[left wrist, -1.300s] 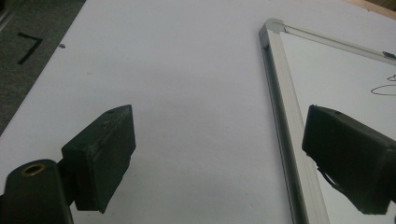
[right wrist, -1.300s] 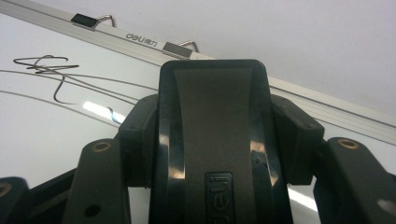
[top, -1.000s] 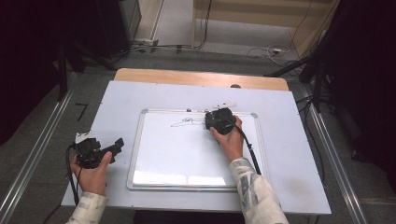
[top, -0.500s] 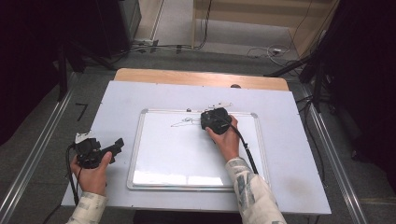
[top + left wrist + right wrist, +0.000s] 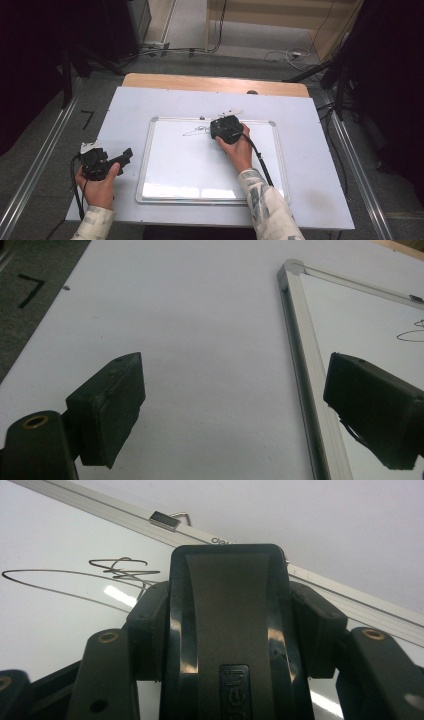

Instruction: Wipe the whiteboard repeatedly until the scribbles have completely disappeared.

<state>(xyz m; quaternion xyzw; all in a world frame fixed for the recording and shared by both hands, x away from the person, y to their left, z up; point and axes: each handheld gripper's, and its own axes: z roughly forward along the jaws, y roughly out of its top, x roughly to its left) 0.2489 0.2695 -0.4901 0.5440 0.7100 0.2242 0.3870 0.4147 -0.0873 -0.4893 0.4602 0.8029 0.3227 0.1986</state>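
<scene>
One black scribble [image 5: 196, 131] remains on the whiteboard [image 5: 200, 170]; the right hand-held gripper [image 5: 226, 128], clamping a whiteboard eraser [image 5: 227, 630], sits just beside it; wiping looks barely begun. Left hand-held gripper [image 5: 107, 162] rests open on the surface [image 5: 310, 165].

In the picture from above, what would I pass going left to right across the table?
Left gripper → left edge of the whiteboard → black scribble → right gripper, clamped on a black eraser.

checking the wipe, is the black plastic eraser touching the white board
Cannot tell: in the right gripper view the right tool clamps the black plastic eraser over the white board, hiding its underside.
</scene>
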